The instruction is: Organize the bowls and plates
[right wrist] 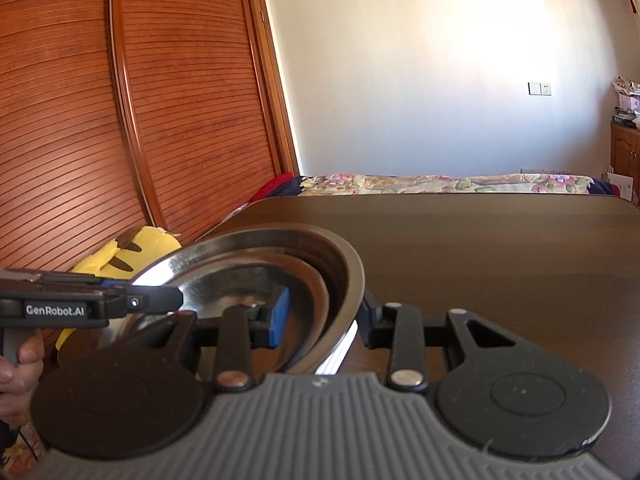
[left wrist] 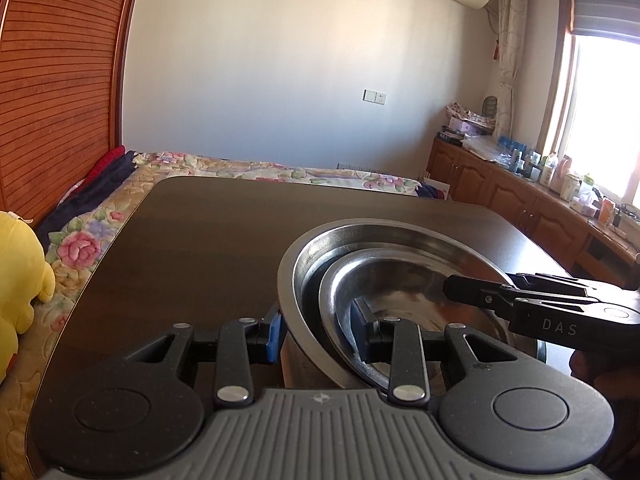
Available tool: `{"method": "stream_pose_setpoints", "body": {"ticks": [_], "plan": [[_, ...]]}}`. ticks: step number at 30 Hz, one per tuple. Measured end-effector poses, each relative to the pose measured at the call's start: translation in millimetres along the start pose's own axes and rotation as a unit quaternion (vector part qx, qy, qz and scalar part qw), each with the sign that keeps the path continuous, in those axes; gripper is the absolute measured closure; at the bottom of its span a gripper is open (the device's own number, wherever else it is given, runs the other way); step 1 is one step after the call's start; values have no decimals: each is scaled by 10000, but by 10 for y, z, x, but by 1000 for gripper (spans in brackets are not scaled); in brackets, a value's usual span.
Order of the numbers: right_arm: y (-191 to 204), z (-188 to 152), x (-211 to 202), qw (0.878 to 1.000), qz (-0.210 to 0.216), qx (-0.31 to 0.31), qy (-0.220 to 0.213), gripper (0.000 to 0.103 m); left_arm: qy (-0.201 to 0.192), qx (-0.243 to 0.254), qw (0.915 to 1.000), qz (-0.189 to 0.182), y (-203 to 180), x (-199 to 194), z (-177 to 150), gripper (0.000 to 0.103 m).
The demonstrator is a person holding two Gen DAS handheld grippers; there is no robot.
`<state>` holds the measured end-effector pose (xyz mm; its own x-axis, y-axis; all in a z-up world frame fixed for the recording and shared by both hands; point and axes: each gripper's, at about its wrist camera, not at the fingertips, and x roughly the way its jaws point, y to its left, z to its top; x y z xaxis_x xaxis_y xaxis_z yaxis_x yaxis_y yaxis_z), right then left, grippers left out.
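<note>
Bedroom desk: we hold nested steel bowls by opposite rims, left claw and right claw each clamped on, stacking seemingly done, putting them away still ahead.

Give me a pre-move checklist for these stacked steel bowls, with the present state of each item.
1. Left gripper straddles the big bowl's wall, one finger outside, one inside: ok.
2. Right gripper straddles the opposite wall the same way: ok.
3. Pads actually pressing the steel on both sides: cannot tell.
4. Smaller bowl nested inside the big one: ok.
5. Stack resting on the table or lifted off it: cannot tell.
6. Dark tabletop beyond the bowls free of other items: ok.
</note>
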<state>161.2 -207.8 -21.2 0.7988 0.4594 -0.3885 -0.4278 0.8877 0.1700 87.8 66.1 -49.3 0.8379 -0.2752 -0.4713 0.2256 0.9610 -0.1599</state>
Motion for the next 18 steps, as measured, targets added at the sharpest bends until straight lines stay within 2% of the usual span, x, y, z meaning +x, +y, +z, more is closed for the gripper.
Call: {"method": "stream_pose_setpoints", "body": {"ticks": [3, 6, 7, 11, 18], "plan": [[9, 2, 3, 10000, -9, -59, -21, 65, -16, 19, 10000, 78, -26, -4, -12, 58], [22, 0, -5, 9999, -40, -104, -44, 53, -65, 75, 9997, 212, -82, -52, -22, 42], [14, 3, -16, 9999, -53, -108, -43, 47, -84, 95, 9996, 248, -91, -64, -18, 39], [-32, 4, -96, 9998, -166, -119, -58, 39, -201, 171, 9988, 415, -122, -127, 3, 18], [-117, 22, -372, 9986, -473, -96, -236, 22, -412, 281, 9973, 543, -272, -303, 59, 1]]}}
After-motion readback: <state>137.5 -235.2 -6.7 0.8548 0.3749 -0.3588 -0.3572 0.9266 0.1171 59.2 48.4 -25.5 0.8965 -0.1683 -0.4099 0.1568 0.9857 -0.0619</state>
